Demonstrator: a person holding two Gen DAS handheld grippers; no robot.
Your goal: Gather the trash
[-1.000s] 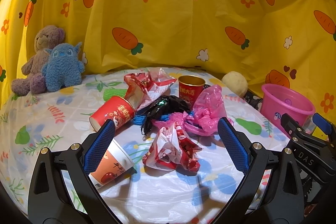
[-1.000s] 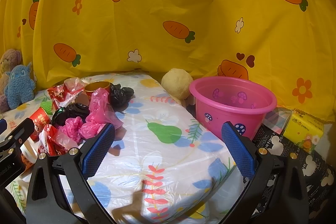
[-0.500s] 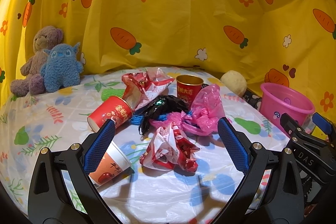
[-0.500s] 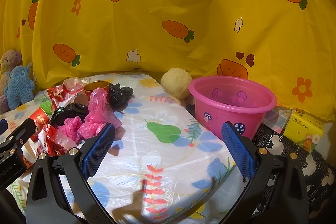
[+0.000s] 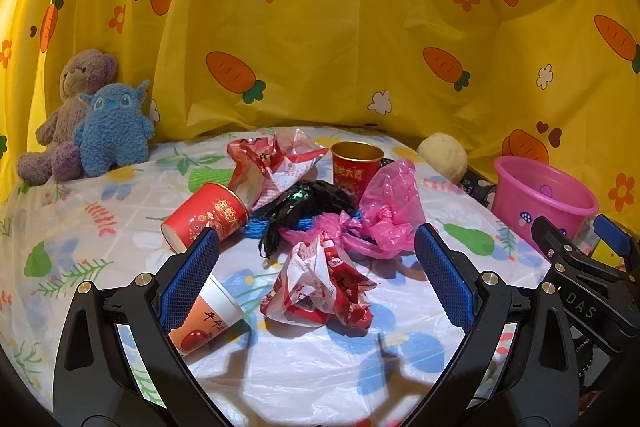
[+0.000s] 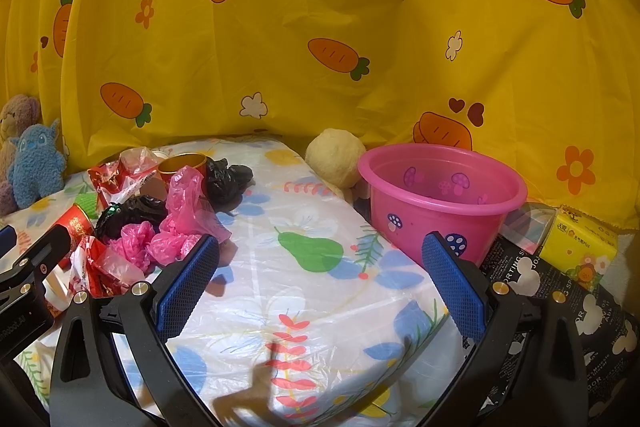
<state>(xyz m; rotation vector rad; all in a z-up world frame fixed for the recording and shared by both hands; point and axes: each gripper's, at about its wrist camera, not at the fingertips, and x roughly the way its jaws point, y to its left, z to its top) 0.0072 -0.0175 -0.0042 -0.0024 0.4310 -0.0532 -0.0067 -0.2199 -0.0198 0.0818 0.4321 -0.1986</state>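
Note:
A heap of trash lies on the plastic-covered table (image 5: 304, 367): a crumpled red-and-white wrapper (image 5: 320, 287), pink plastic bag (image 5: 388, 207), black bag (image 5: 308, 203), a lying red cup (image 5: 206, 217), an upright red cup (image 5: 356, 167), an orange-and-white cup (image 5: 204, 319) and another wrapper (image 5: 272, 163). My left gripper (image 5: 316, 279) is open, its fingers either side of the crumpled wrapper, above it. My right gripper (image 6: 320, 279) is open and empty over bare table; the heap (image 6: 168, 223) is to its left. The pink bucket (image 6: 440, 195) stands right of the table.
Two plush toys (image 5: 88, 119) sit at the table's back left. A cream plush ball (image 6: 334, 157) rests beside the bucket. A yellow tissue pack (image 6: 580, 243) and a black printed bag (image 6: 560, 307) lie right of the bucket. A yellow carrot-print curtain (image 5: 320, 27) hangs behind.
My left gripper has drifted slightly, so the trash heap sits a little lower and leftward in its view. The right gripper has barely moved. Both stay open.

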